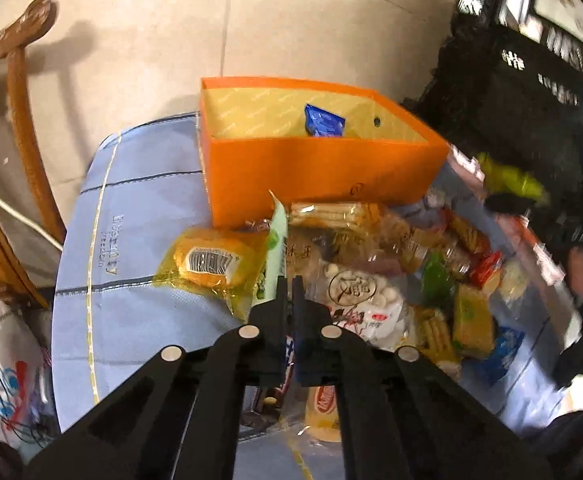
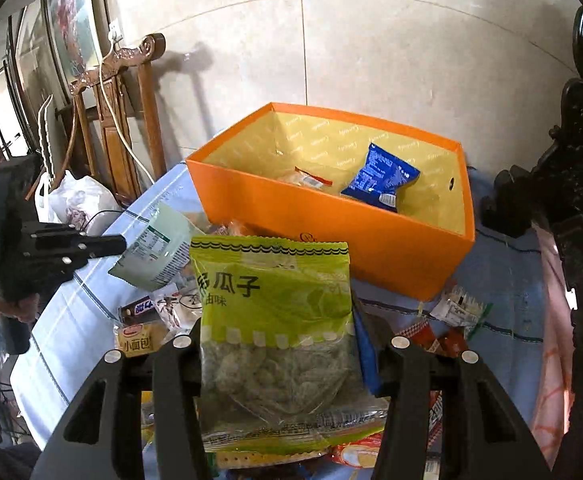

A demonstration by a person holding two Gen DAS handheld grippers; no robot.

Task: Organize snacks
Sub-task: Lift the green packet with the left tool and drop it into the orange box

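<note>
An orange box (image 1: pixel 323 172) with a yellow lining stands on the blue tablecloth; it also shows in the right wrist view (image 2: pixel 331 236). Inside lie a blue packet (image 2: pixel 379 178) and a clear packet (image 2: pixel 303 178). My left gripper (image 1: pixel 289 284) is shut on the edge of a pale green packet (image 1: pixel 277 248), held above the snack pile; it shows from the side in the right wrist view (image 2: pixel 155 246). My right gripper (image 2: pixel 279 344) is shut on a green melon-seed bag (image 2: pixel 279 312), held upright in front of the box.
A pile of mixed snack packets (image 1: pixel 391 280) covers the cloth (image 1: pixel 131 240) in front of the box. A wooden chair (image 2: pixel 123 120) with a white cable stands left. Dark carved furniture (image 2: pixel 579 200) stands right. A white plastic bag (image 2: pixel 79 200) sits by the chair.
</note>
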